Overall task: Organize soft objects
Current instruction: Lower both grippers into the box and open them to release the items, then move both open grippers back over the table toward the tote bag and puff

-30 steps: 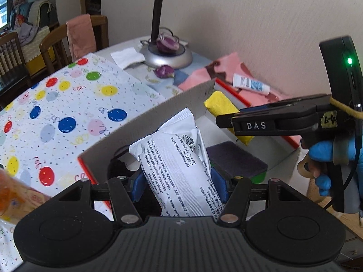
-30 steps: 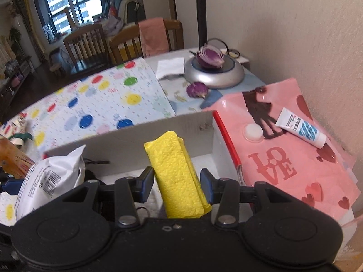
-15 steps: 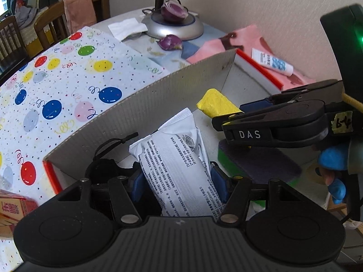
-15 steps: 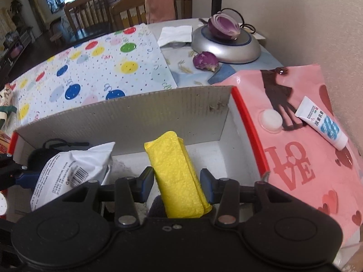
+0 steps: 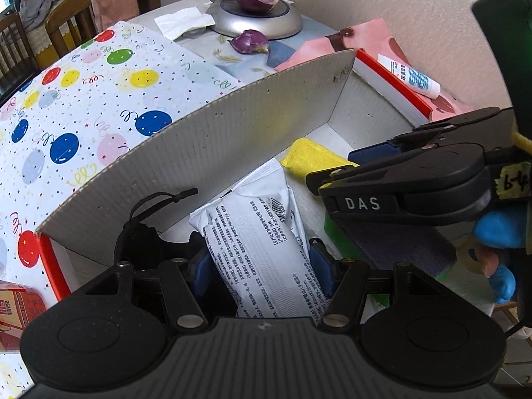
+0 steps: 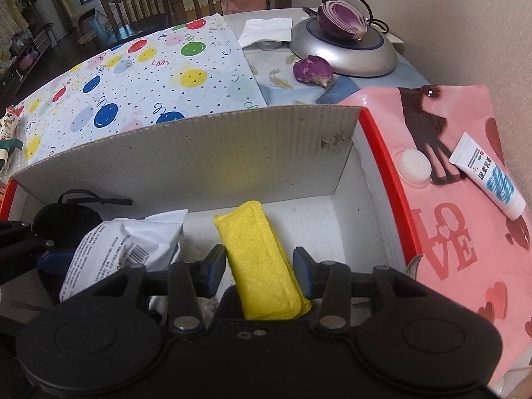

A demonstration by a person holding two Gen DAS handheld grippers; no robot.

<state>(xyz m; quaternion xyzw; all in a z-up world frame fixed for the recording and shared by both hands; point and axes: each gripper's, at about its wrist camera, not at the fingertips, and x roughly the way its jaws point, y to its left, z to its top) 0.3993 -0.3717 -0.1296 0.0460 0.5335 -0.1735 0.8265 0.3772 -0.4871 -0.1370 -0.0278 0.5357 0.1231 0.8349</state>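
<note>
My left gripper [image 5: 259, 266] is shut on a white printed packet [image 5: 262, 252], held tilted inside a white cardboard box [image 5: 206, 153] with a red rim. My right gripper [image 6: 257, 266] is shut on a folded yellow sponge cloth [image 6: 259, 259], also low inside the box [image 6: 186, 153]. In the left wrist view the right gripper [image 5: 332, 173] sits just right of the packet, with the yellow cloth [image 5: 309, 159] sticking out of it. A black pouch [image 5: 143, 242] lies in the box's left corner. A dark sponge with a green edge [image 5: 399, 249] lies under the right gripper.
A pink LOVE bag [image 6: 449, 242] with a cream tube [image 6: 488, 176] lies right of the box, against the wall. Behind the box lie balloon-print paper [image 6: 133, 83], a silver lamp base with a halved red onion [image 6: 342, 23], and wooden chairs. A carton [image 5: 16, 309] stands at the left.
Both grippers have sunk down into the box with the packet and the yellow cloth still held. The box's back wall now stands higher in both views.
</note>
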